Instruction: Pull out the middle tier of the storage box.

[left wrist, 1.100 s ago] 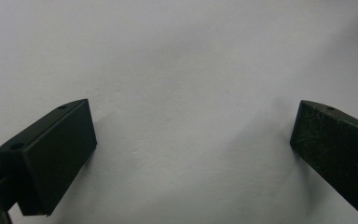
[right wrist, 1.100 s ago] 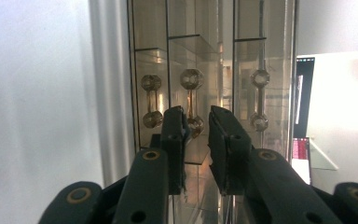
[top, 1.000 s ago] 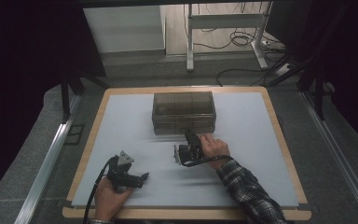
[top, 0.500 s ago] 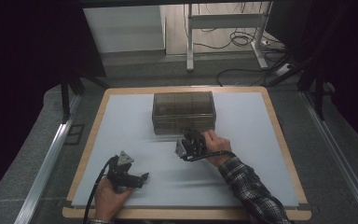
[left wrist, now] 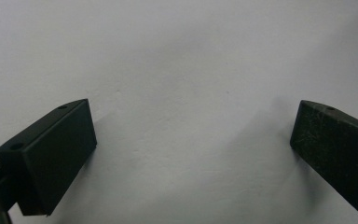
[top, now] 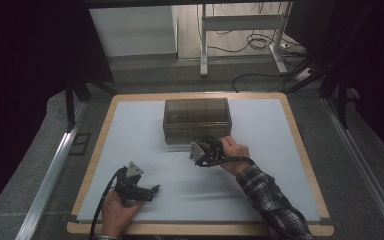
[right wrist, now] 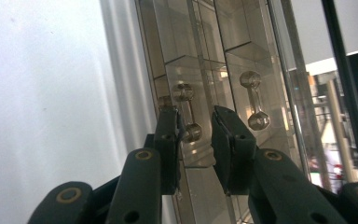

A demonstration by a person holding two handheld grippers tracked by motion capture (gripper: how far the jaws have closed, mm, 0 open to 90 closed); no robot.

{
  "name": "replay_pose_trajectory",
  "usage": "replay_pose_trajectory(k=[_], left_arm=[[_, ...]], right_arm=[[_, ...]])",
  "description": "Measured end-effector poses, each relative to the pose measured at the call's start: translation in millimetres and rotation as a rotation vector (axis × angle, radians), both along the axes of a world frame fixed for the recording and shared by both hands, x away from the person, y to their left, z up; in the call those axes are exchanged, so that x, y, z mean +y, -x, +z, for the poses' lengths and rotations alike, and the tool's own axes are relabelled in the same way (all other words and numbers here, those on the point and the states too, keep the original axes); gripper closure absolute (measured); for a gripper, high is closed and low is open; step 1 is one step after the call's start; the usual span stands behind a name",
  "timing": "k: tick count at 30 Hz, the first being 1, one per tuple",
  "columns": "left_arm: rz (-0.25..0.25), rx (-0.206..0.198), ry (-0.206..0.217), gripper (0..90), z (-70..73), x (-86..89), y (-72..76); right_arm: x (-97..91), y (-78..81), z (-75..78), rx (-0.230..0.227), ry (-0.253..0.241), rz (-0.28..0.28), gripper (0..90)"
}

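Still hard to read: the smoky acrylic drawer box (top: 196, 119) at table (top: 280, 130) centre-back has compartments w/ nothing visible inside. Right gripper (right wrist: 196, 135) jaws narrowly apart, straddling a clear drawer handle (right wrist: 189, 112); contact unclear. Left gripper (left wrist: 191, 140) spread wide over bare tabletop, front left.

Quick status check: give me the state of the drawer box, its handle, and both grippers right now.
Clear drawer box: upright on the table, drawers look closed.
Drawer handle: between the right gripper's jaws, not visibly clamped.
Right gripper: narrowly open, at the box front.
Left gripper: wide open, nothing between its jaws, over the white mat.
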State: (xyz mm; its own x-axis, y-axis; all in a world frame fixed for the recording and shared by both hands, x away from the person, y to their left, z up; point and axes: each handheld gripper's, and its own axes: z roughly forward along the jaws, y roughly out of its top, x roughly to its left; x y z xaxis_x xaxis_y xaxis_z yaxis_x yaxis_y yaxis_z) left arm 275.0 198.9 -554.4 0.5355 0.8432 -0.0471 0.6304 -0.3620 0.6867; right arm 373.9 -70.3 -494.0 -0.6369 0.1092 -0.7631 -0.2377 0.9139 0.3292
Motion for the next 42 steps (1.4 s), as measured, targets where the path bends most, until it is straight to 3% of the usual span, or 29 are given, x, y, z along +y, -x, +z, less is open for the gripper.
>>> replay_pose_trajectory(k=[10,14,15,23,28,29,31,42], left_arm=[[0.000,0.000,0.000,0.0,0.0,0.0,0.0],[0.000,0.000,0.000,0.0,-0.1,0.0,0.0],[0.000,0.000,0.000,0.0,0.0,0.0,0.0],[0.002,0.001,0.002,0.0,0.0,-0.2,0.2],[0.002,0.001,0.002,0.0,0.0,-0.2,0.2],[0.002,0.001,0.003,0.0,-0.1,-0.2,0.1],[0.002,0.001,0.002,0.0,0.0,-0.2,0.2],[0.002,0.001,0.003,0.0,0.0,-0.2,0.2]], right_arm=[[-5.9,-8.0,9.3,0.135,-0.030,0.032,69.0],[-10.9,-15.0,16.6,0.216,-0.060,0.044,68.4],[-10.9,-15.0,16.6,0.216,-0.060,0.044,68.4],[-23.4,-31.0,29.3,0.380,-0.118,0.069,67.4],[-30.2,-37.6,37.1,0.404,-0.118,0.074,67.5],[-33.2,-41.7,40.4,0.433,-0.117,0.080,67.5],[-36.0,-45.3,42.0,0.448,-0.120,0.091,67.5],[-48.0,-63.8,43.9,0.509,-0.097,0.083,68.9]])
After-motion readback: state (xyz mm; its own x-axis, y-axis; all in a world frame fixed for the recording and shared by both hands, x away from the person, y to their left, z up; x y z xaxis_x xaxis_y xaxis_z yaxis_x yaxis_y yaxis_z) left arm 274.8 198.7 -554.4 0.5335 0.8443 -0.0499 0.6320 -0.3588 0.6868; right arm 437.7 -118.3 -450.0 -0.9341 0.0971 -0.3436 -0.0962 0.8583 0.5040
